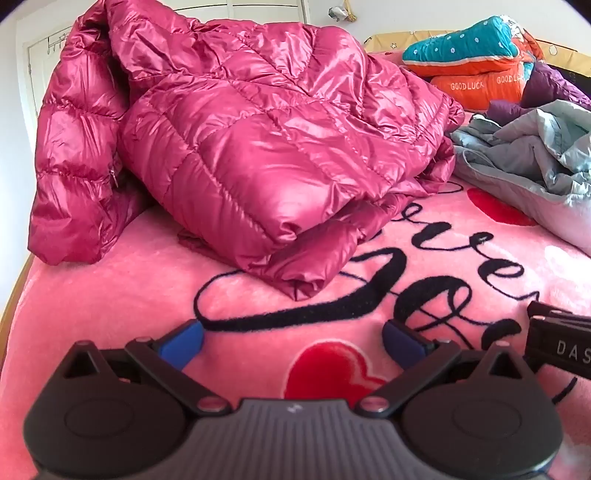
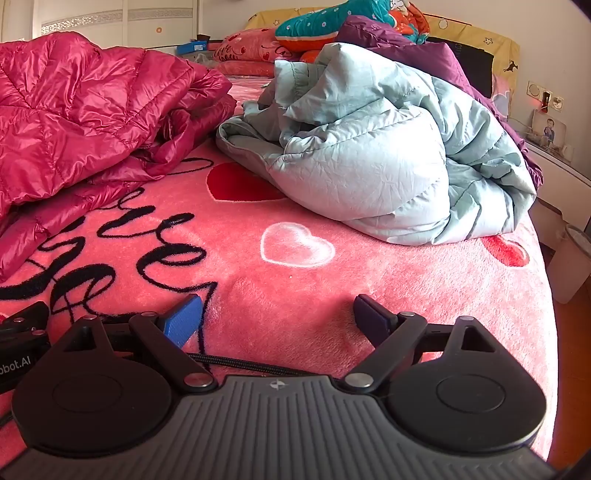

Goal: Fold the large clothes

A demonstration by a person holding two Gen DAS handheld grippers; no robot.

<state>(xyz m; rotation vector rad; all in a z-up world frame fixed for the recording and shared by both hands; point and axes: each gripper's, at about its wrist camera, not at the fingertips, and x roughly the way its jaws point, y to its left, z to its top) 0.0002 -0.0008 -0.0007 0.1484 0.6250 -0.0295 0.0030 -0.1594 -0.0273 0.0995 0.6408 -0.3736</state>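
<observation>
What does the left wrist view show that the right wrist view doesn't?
Only the left wrist view shows the red jacket's zipper and the left gripper open. Only the right wrist view shows the white heart, the bin beside the bed and the right gripper open. Both show the red jacket, the pale blue jacket and the pink blanket.

Home bedroom: bed under pink heart-print blanket [image 2: 332, 295] ahead of the claw, pillows [image 2: 255, 48] beyond, wardrobe doors [image 2: 110, 18] far left, nightstand [image 2: 554, 158] right.
</observation>
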